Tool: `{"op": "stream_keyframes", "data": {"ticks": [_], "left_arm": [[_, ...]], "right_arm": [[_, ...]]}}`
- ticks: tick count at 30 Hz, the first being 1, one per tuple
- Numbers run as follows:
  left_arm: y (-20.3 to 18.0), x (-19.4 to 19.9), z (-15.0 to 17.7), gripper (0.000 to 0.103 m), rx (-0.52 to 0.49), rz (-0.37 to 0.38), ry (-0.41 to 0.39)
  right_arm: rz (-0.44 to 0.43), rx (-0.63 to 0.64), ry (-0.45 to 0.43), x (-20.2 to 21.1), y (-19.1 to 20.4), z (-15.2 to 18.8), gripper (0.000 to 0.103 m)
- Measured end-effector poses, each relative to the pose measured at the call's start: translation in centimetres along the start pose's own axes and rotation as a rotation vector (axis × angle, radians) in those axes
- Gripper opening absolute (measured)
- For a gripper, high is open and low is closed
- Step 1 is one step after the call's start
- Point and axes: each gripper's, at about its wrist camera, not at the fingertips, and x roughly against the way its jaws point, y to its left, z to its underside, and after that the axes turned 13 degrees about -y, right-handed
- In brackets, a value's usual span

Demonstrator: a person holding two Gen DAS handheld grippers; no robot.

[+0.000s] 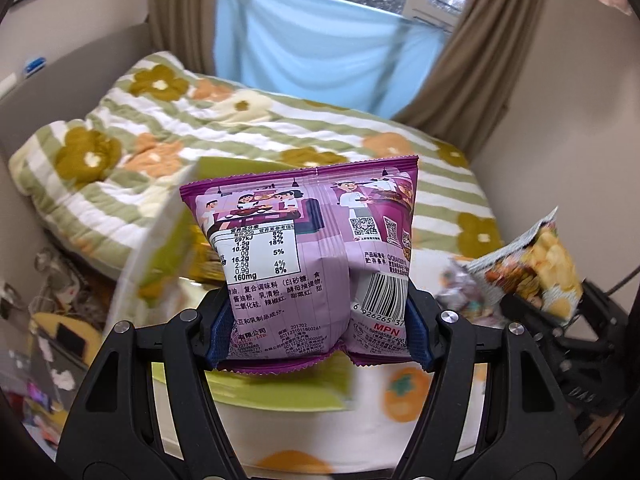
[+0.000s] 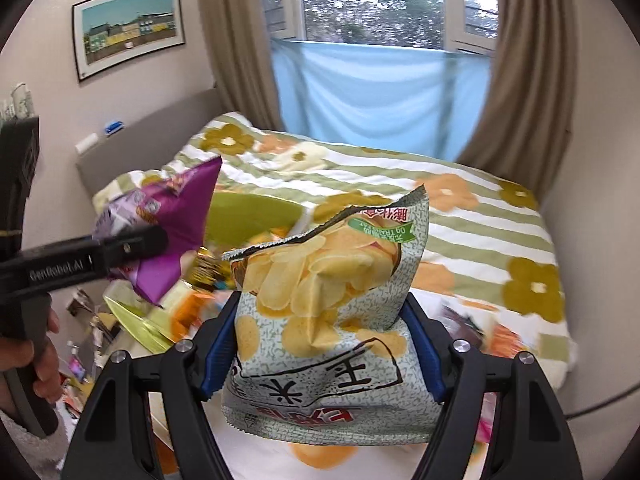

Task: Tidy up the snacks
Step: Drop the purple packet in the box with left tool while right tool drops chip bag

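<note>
Left tongs (image 1: 320,320): clamped on the purple snack bag (image 1: 308,248); the blue pads (image 1: 218,332) press its 2 lower sides; the bag stands upright between them, back face to the camera, with a nutrition table, a barcode and 2 QR codes showing

Purple snack bag, from the right wrist view (image 2: 172,232): at the left of the frame, blurred, held up above the bed; a black finger of the left tongs crosses it; a hand (image 2: 36,360) grips the handle below

Right tongs (image 2: 322,344): clamped on the chip bag (image 2: 324,300); blue pads (image 2: 218,356) squeeze its lower half so the sides crease inward; the print reads upside down and the torn-looking top edge points away from the camera

Chip bag, from the left wrist view (image 1: 528,268): at the right edge, blurred, raised above the bed, beside the black frame of the right tongs

Green tray (image 2: 256,216): lime coloured, on the bed behind both bags, blurred; other small snack packs lie near it, too smeared to tell apart

Bed (image 1: 248,128): quilt with green stripes and olive and orange flowers; nearer the camera a white cover printed with orange fruit

Background: blue cloth (image 2: 380,92) hung under the window between brown curtains; a framed picture (image 2: 128,28) on the left wall
</note>
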Motion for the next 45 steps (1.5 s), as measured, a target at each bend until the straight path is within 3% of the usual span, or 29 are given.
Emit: {"op": "stream_keyframes", "data": {"ticks": [6, 12, 19, 23, 24, 26, 27, 35, 45], "left_arm": [[6.1, -3.0, -0.9, 0.066, -0.027, -0.025, 0.056], [9.7, -7.5, -2.2, 0.066, -0.063, 0.021, 0.113], [10.3, -13.2, -3.6, 0.066, -0.133, 0.078, 0.164], [9.6, -15.9, -4.0, 0.067, -0.185, 0.066, 0.178], [9.5, -16.5, -4.0, 0.069, -0.202, 0.062, 0.175], [9.3, -17.6, -4.2, 0.088, -0.225, 0.05, 0.178], [9.3, -18.1, -4.2, 0.103, -0.229, 0.033, 0.184], [12.0, -17.1, -3.7, 0.103, -0.135, -0.015, 0.203], [15.1, -14.2, -2.7, 0.103, -0.052, -0.067, 0.195]], "right_arm": [[-0.044, -0.03, 0.031, -4.8, 4.7, -1.5, 0.071], [-0.016, -0.075, 0.074, -9.0, 7.3, -2.4, 0.071], [0.05, -0.133, 0.125, -12.9, 8.4, -2.6, 0.071], [0.087, -0.151, 0.16, -14.6, 8.3, -2.2, 0.071], [0.092, -0.151, 0.164, -14.9, 8.3, -2.2, 0.071], [0.102, -0.148, 0.175, -15.5, 8.0, -2.2, 0.071], [0.104, -0.144, 0.179, -15.8, 7.8, -2.2, 0.071], [0.05, -0.147, 0.213, -18.5, 6.5, -2.4, 0.071], [-0.018, -0.152, 0.268, -20.4, 7.6, -1.9, 0.072]]}}
